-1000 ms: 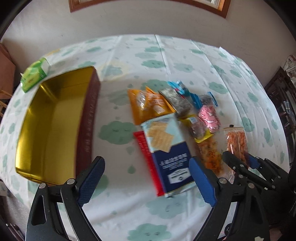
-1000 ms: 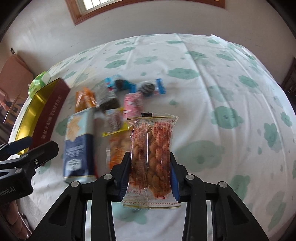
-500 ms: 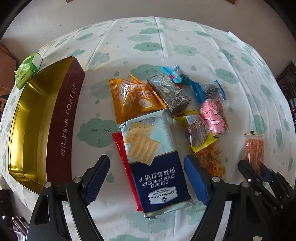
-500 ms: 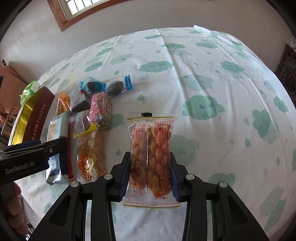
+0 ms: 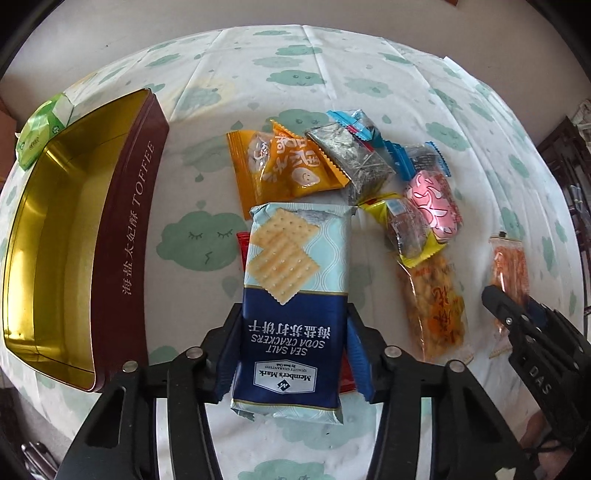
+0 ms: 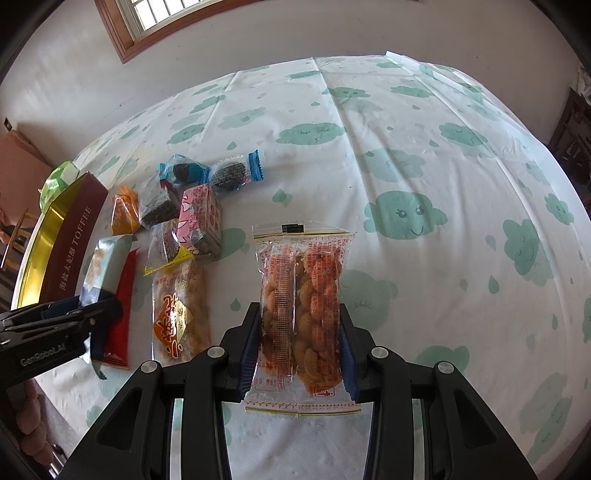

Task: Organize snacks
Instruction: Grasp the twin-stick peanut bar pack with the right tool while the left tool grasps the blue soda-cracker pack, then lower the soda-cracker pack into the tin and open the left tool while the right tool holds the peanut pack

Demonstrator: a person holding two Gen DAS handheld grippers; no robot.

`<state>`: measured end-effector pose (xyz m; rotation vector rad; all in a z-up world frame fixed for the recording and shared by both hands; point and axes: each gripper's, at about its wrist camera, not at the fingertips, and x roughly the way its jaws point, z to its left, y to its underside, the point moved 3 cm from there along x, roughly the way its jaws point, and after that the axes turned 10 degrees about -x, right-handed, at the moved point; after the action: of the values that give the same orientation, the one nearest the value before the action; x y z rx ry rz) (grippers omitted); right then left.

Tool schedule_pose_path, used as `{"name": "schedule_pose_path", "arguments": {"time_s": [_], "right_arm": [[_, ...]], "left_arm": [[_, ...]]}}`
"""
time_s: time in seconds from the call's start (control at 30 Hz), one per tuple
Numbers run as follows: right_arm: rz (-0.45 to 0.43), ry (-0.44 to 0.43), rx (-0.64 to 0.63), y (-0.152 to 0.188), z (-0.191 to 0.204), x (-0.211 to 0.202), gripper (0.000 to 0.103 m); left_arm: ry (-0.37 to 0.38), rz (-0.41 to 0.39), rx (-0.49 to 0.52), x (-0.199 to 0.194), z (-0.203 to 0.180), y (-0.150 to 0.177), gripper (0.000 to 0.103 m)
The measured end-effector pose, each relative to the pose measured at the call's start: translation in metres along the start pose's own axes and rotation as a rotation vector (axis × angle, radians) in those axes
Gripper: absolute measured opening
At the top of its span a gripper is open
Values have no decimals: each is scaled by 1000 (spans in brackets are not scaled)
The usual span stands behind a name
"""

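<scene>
1. white tablecloth (image 5: 369, 59) printed with green clouds covers the table, a pale wall and a wood-framed window (image 6: 155, 18) behind it.
2. the blue and pale-teal sea salt soda cracker packet (image 5: 295, 295) lies flat near the table's front edge, on top of a thin red packet (image 5: 243, 243), crackers pictured on its upper half.
3. the left gripper (image 5: 291, 350) is closing with the cracker packet between its blue pads; they look to be meeting its sides at the dark-blue lower half.
4. to do this well, i'd judge it should squeeze only until the wrapper firms, since crackers break, and lift straight up so the red packet stays put.
5. the right gripper (image 6: 299, 343) pinches a clear packet of orange fried snacks (image 6: 301, 295) by its long sides.
6. the open maroon toffee tin with gold inside (image 5: 55, 229) sits empty to the left, the likely destination; small wrapped snacks cluster beyond the crackers.
</scene>
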<state>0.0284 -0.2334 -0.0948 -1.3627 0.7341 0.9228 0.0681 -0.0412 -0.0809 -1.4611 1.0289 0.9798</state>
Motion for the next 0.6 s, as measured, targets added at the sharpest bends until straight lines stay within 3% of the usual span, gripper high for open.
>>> {"name": "schedule_pose_path", "arguments": {"time_s": [0.4,0.6], "right_arm": [[10,58,-46,0,8,2,39],[7,83,-61,0,11,3,39]], "left_arm": [[51,-24,16,-19,3,2,46],[68,-76,6,-45,17,-9,46]]}}
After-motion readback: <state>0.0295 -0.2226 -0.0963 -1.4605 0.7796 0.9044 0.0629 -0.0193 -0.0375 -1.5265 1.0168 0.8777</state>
